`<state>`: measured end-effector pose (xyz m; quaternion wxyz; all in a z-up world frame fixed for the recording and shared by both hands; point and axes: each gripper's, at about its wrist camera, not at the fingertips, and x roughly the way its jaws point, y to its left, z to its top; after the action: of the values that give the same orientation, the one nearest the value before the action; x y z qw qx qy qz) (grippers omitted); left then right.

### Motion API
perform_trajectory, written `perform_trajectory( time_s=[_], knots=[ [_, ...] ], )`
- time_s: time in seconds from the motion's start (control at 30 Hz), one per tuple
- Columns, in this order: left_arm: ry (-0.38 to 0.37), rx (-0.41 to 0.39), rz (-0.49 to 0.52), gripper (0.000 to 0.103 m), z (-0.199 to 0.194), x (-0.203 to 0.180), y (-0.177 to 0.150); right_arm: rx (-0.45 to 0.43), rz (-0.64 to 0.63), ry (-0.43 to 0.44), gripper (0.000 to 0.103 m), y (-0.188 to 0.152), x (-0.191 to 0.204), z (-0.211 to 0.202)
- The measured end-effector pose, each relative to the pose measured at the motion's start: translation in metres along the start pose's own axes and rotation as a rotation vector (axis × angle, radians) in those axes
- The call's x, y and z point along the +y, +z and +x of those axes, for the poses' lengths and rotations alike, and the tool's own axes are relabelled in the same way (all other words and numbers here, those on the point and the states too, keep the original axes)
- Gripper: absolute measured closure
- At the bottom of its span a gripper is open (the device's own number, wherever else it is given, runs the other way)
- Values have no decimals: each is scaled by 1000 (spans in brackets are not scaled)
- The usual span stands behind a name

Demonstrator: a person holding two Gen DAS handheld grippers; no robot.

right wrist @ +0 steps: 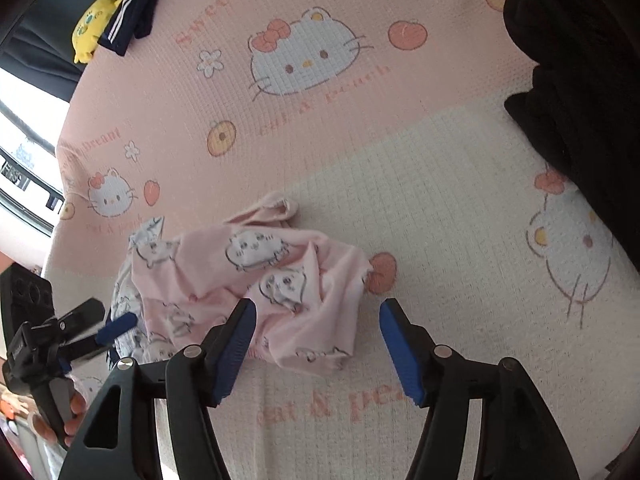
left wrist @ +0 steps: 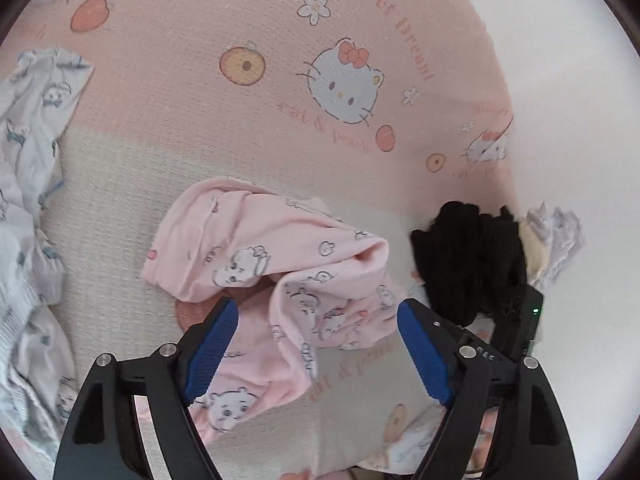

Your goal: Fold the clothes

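Two grippers hang over a pink and cream printed blanket (left wrist: 248, 12) with cartoon cats and peaches, and both have their blue-padded fingers spread wide with nothing between the pads. Seen from the left gripper (left wrist: 316, 344), the crumpled pink garment (left wrist: 280, 264) lies on the cream band just ahead of and partly between the fingers, its long axis slanting from beyond the left fingertip back toward the camera between the two fingers (one rolled end opens toward the right finger). From the right gripper (right wrist: 316, 344), that same pink garment (right wrist: 256, 280) lies ahead of the left finger and runs off to its left, with a narrow loop of fabric pointing away from the fingertips; the right finger stands over bare blanket (right wrist: 440, 184). A pale blue printed garment (left wrist: 28, 200) is bunched well out past the left finger in the left view. Black clothing (left wrist: 468, 260) is heaped beyond the right finger there, with white crumpled fabric (left wrist: 556, 236) just behind it. Far ahead to the left in the right view sit a yellow plush toy (right wrist: 94, 24) and a navy striped garment (right wrist: 128, 20).
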<state>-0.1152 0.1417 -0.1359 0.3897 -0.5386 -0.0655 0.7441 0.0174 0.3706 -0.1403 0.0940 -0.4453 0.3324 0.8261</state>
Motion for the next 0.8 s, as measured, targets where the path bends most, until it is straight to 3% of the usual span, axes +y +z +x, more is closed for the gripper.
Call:
perform_trajectory(
  time_s=[0.1, 0.33, 0.8],
  knots=[
    [-16, -18, -10, 22, -4, -1, -1, 15, -25, 4, 39, -8, 0, 0],
    [40, -47, 136, 22, -2, -14, -22, 43, -101, -3, 35, -21, 8, 9],
    [157, 105, 301, 22, 33, -26, -55, 120, -154, -5, 35, -39, 17, 42]
  ],
)
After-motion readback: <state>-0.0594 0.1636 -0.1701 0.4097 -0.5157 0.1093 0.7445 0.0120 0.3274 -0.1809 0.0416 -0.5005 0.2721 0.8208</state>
